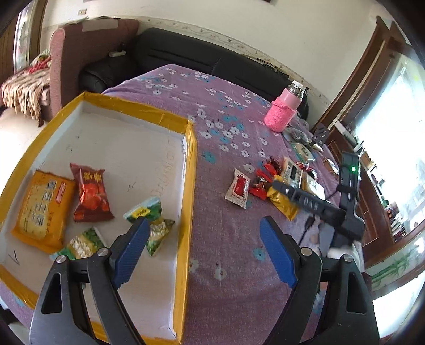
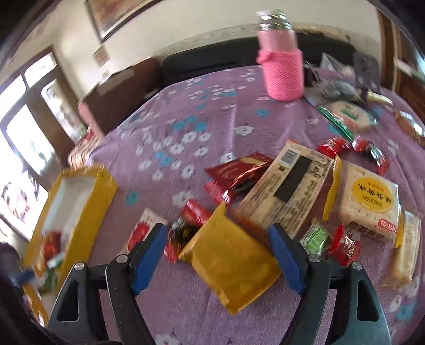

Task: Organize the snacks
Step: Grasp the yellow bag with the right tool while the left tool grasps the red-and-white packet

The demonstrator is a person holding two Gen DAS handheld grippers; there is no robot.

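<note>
both grippers angled downward, left gripper (image 1: pixel 204 249) and right gripper (image 2: pixel 217 254) jaws wide apart

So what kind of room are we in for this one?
Most likely a home living room: a black sofa behind a table under a purple floral cloth, a blanket-draped armchair, and a framed picture on the wall.

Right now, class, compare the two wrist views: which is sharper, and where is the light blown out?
Left wrist view: sharp, packets in the yellow-edged tray readable; window at the right edge washed out white. Right wrist view: smeared by motion blur, worst at the left around the tray; the yellow packet is soft-edged; windows at left overexposed.
</note>
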